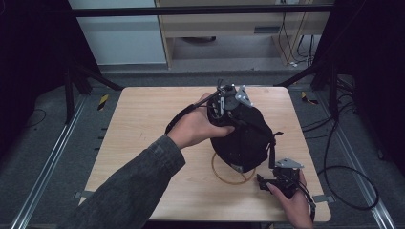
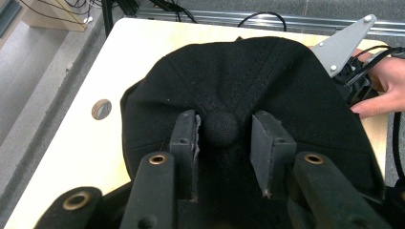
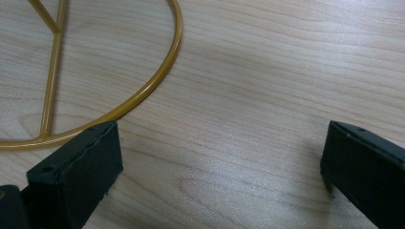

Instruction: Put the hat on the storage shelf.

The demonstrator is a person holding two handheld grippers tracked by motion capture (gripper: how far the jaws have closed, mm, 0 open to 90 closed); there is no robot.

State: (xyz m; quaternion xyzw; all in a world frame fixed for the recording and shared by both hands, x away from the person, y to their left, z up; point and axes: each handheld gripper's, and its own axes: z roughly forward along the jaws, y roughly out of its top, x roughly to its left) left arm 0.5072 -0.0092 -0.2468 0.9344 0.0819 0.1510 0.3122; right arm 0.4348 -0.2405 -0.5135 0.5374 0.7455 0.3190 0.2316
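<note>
One black cap (image 1: 243, 138), one gold wire ring stand (image 1: 229, 179), two grippers, one table.

Counted at centre of the high view: a single black cap with one round top button (image 2: 220, 128), seen mid-frame in the left gripper view. Under it, lower centre: one gold wire ring stand, with a single straight spoke at upper left of the right gripper view. Two grippers: left gripper (image 1: 224, 98) at upper centre, right gripper (image 1: 279, 179) at lower right. Two hands, one sleeve at lower left. One wooden table (image 1: 143, 119), with one round hole (image 2: 101, 109).
</note>
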